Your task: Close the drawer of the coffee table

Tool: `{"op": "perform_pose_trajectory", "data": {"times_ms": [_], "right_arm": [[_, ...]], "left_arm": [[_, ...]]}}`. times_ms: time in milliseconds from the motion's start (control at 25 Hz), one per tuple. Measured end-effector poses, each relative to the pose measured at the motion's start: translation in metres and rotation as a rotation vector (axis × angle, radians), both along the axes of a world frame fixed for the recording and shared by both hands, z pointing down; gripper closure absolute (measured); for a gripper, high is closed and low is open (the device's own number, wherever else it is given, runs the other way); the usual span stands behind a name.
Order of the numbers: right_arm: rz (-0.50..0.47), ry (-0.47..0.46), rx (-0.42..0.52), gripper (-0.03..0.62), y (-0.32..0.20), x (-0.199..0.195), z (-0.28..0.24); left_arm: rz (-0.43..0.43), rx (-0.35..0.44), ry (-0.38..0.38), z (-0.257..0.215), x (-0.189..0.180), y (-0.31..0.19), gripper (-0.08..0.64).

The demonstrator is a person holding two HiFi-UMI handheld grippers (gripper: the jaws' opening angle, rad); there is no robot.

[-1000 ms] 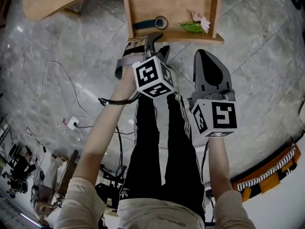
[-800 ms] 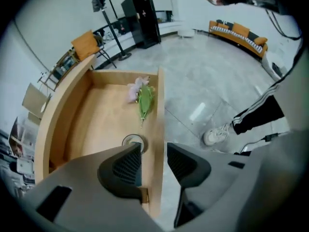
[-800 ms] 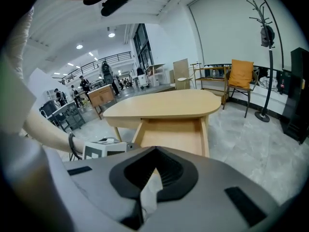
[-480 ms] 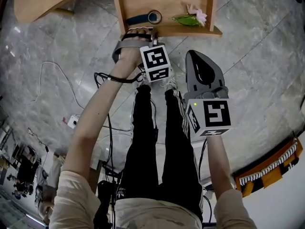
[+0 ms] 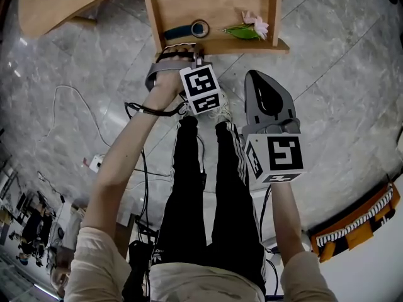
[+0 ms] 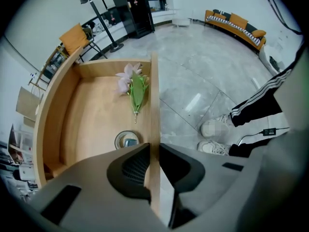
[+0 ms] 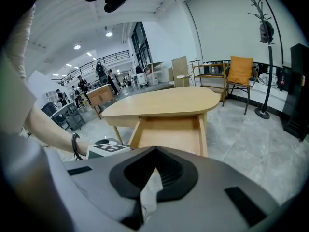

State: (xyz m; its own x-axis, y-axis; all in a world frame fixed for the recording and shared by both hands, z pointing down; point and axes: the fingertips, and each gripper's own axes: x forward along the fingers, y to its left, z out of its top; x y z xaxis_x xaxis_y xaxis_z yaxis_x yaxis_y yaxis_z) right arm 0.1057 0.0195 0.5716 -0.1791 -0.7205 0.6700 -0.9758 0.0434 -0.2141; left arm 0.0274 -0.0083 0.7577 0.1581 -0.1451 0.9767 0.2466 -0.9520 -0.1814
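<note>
The wooden drawer point(image 5: 189, 5) stands pulled out from under the coffee table top point(image 5: 69, 2). Inside lie a pink flower with green leaves point(image 5: 249, 29) and a round dial on a dark strap point(image 5: 199, 27). My left gripper point(image 5: 191, 55) points steeply down over the drawer's front panel point(image 5: 245, 44). In the left gripper view the panel's top edge point(image 6: 154, 100) runs between the closing jaws of the left gripper point(image 6: 154, 156), with a pad against each face. The flower point(image 6: 133, 83) and dial point(image 6: 127, 140) lie beyond. My right gripper point(image 5: 259, 75) hangs shut and empty above the floor, facing the drawer point(image 7: 166, 132).
The person's black-trousered legs point(image 5: 201, 187) and white shoes point(image 6: 215, 128) stand just in front of the drawer. Cables and a power strip point(image 5: 96, 162) lie on the marble floor at left. An orange sofa point(image 5: 352, 228), an orange chair point(image 7: 240, 71) and a coat rack point(image 7: 263, 33) stand farther off.
My left gripper has dropped onto the drawer's front edge, rolled its cube, and narrowed its jaws around the panel. The right gripper has hardly moved.
</note>
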Motion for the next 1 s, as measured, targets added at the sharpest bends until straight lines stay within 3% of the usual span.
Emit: {"op": "perform_pose_trajectory", "data": {"times_ms": [200,440,640,1000], "right_arm": [[-0.029,0.021,-0.006,0.586,0.003,0.002,0.002],[-0.022,0.01,0.016,0.586,0.006,0.0,-0.011],[-0.004,-0.012,0.04,0.586,0.005,0.0,-0.025],[0.079,-0.048,0.026,0.586,0.005,-0.004,-0.028]], "left_arm": [[-0.029,0.007,0.04,-0.021,0.0,-0.003,0.489],[-0.123,0.008,0.087,-0.06,-0.002,-0.009,0.488],[-0.185,0.057,0.113,-0.084,0.003,-0.025,0.483],[-0.224,0.082,0.123,-0.077,0.01,-0.054,0.479]]}}
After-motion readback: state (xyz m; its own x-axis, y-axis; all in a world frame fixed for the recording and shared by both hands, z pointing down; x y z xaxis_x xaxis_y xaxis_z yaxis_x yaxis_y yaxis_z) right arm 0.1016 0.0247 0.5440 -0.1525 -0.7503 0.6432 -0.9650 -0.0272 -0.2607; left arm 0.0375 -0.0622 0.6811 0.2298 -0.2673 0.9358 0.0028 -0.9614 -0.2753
